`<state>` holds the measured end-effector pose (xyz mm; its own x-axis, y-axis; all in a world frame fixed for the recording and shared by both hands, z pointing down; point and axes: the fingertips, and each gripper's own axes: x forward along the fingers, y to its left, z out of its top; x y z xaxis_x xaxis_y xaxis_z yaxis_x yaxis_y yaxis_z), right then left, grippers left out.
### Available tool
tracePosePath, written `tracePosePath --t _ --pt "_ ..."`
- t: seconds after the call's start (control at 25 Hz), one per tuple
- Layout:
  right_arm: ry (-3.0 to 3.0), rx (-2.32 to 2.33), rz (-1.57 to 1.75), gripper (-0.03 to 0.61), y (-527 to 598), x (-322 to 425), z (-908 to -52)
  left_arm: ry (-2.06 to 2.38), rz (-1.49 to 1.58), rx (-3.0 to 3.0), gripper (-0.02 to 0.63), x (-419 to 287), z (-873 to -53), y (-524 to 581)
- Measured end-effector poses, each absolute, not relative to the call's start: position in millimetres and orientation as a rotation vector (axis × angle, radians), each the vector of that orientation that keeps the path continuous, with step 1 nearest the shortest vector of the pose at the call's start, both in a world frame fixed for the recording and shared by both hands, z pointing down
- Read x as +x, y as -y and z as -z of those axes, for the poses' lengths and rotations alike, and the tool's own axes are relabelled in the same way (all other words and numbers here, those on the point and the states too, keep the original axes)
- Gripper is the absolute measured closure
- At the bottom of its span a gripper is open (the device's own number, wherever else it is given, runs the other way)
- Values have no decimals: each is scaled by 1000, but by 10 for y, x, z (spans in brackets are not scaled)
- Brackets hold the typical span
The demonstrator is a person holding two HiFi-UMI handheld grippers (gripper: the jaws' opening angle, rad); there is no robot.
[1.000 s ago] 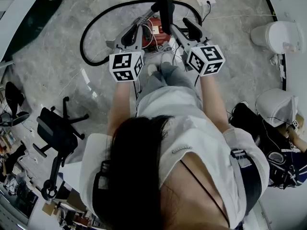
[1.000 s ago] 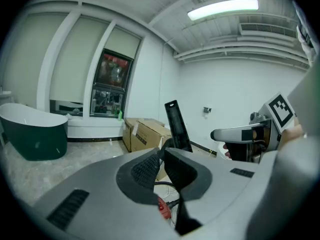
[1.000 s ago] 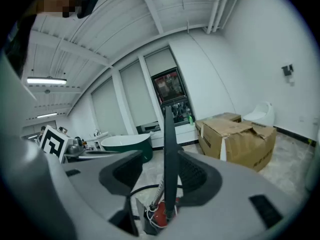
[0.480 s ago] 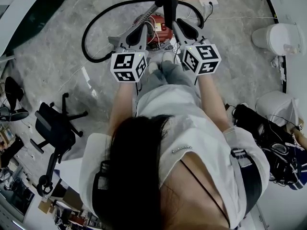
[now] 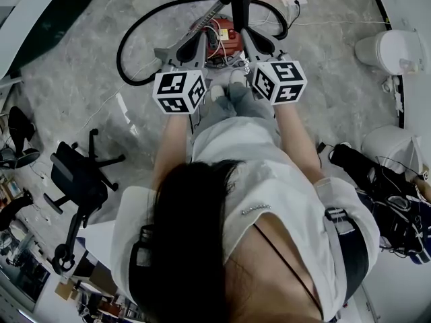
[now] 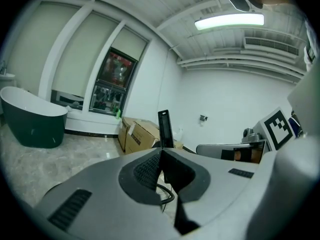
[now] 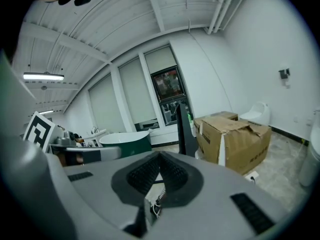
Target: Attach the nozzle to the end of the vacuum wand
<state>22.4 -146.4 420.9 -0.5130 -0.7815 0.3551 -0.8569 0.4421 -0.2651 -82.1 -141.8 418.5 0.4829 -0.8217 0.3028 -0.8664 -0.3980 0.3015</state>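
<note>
Matt grey plastic left claw [image 6: 161, 153], ribbed black pads [image 6: 147, 170], cardboard box [image 7: 235, 141], polished marbled floor [image 5: 81, 66], glossy red vacuum [image 5: 221, 33]

Bright, even light comes from ceiling strip lights [image 6: 229, 20], which glare white in both gripper views. Those fisheye views bend straight lines and blacken at the corners. Shadows on the floor [image 5: 81, 66] are soft.

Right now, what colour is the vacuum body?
The vacuum body is red; head view shows it best.
</note>
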Motion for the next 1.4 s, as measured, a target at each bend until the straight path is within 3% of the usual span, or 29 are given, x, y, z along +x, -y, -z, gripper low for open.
tracePosePath --t 1.4 --pt "2492 1342 -625 565 1281 9 -4280 1482 -208 2233 612 -874 -4212 1143"
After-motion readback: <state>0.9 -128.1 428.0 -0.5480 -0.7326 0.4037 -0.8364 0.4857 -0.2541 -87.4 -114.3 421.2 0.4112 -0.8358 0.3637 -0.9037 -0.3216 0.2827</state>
